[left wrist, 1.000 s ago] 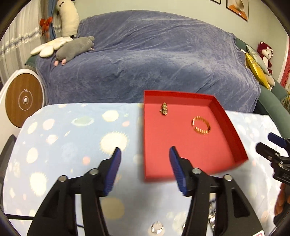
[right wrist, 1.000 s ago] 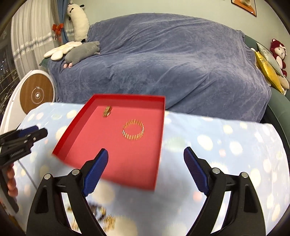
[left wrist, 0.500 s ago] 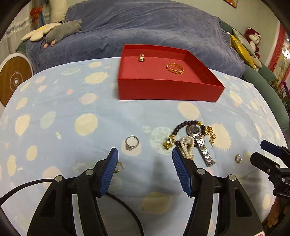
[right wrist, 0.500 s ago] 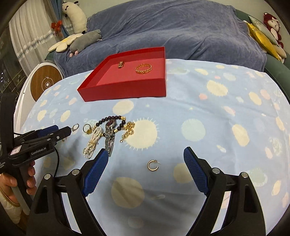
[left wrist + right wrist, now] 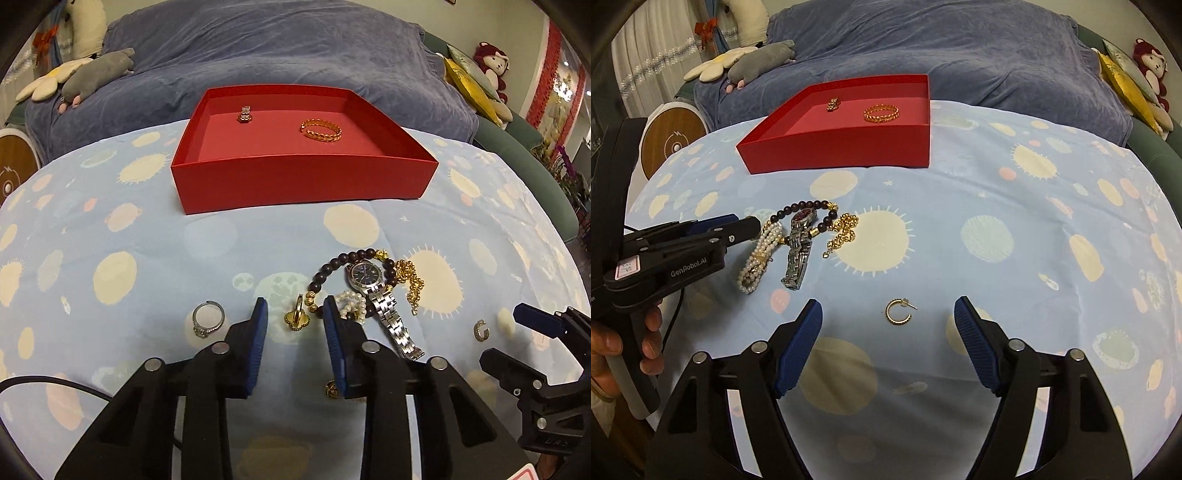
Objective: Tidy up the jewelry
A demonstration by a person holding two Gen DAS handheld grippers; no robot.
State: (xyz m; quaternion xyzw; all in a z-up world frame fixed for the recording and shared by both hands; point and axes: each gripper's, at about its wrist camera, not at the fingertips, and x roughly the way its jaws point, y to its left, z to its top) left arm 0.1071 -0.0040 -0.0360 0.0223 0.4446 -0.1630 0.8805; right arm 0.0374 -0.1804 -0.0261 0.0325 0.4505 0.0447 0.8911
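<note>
Nearest, the right gripper point(image 5: 888, 334) is hanging over a small gold hoop earring point(image 5: 899, 312) on the spotted pale-blue cloth point(image 5: 1015, 206). Its jaws have just been closing but are standing wide, the hoop lying between them untouched, lined up for a pinch, I'd say.

The left gripper point(image 5: 293, 341) is lower over the cloth, its jaws having just narrowed to a small gap around a gold clover-shaped ring point(image 5: 294, 316), with nothing yet pressed. A silver stone-set ring point(image 5: 207, 320) is lying just beside it. Past the tips sits a tangle: white pearl bracelet point(image 5: 759, 256), steel-banded wristwatch point(image 5: 373, 286), dark wooden bead bracelet point(image 5: 334, 266) and gold chain point(image 5: 842, 230).

Farthest, the open red cardboard box point(image 5: 295, 184) is already holding a gold chain-link ring point(image 5: 320, 129) and a small jewelled piece point(image 5: 244, 114), presumably where everything is going.
</note>
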